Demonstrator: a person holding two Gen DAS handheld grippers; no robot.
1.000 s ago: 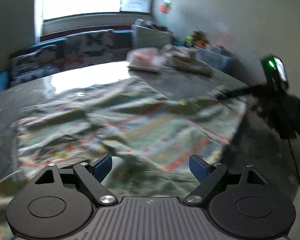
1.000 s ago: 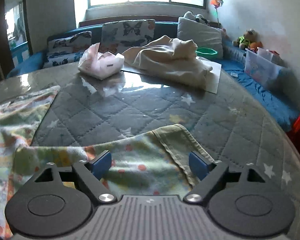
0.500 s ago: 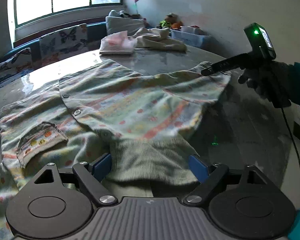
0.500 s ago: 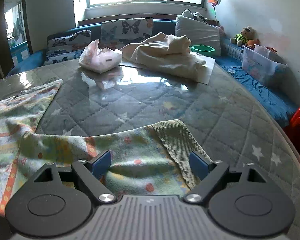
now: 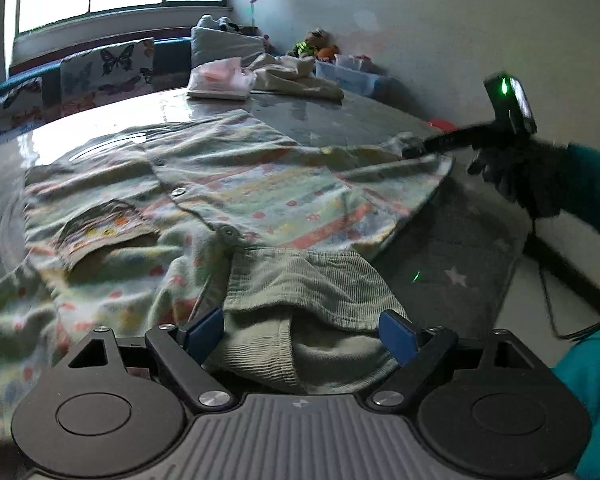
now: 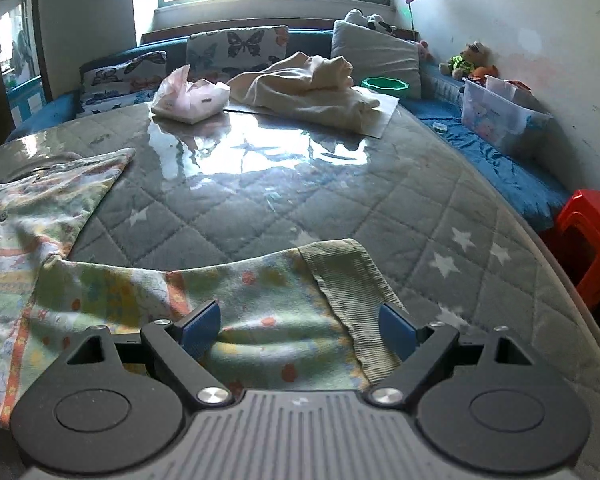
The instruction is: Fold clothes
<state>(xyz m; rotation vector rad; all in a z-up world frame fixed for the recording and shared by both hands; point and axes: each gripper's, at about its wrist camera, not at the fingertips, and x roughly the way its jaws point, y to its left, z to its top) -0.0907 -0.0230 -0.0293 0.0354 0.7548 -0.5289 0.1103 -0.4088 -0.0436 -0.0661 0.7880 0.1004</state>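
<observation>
A pale green patterned child's garment (image 5: 236, 192) with buttons, a chest pocket and ribbed cuffs lies spread on the grey quilted table. My left gripper (image 5: 302, 330) is open, its blue pads either side of a ribbed green cuff (image 5: 300, 292) at the near edge. My right gripper (image 6: 298, 330) is open over the sleeve (image 6: 236, 308), with its ribbed cuff (image 6: 348, 280) between the pads. In the left wrist view the right gripper (image 5: 416, 149) shows at the garment's far right corner, touching the sleeve end.
At the back of the table (image 6: 300, 184) lie a cream cloth pile (image 6: 308, 92) and a pink tissue pack (image 6: 188, 98). Behind is a blue sofa with butterfly cushions (image 6: 236, 46). A clear storage box (image 6: 500, 120) and a red stool (image 6: 588, 236) stand at right.
The left gripper swung from a blurred view to a steady one over the near ribbed cuff. The garment now lies flatter. The right gripper has moved slightly forward over the sleeve.
</observation>
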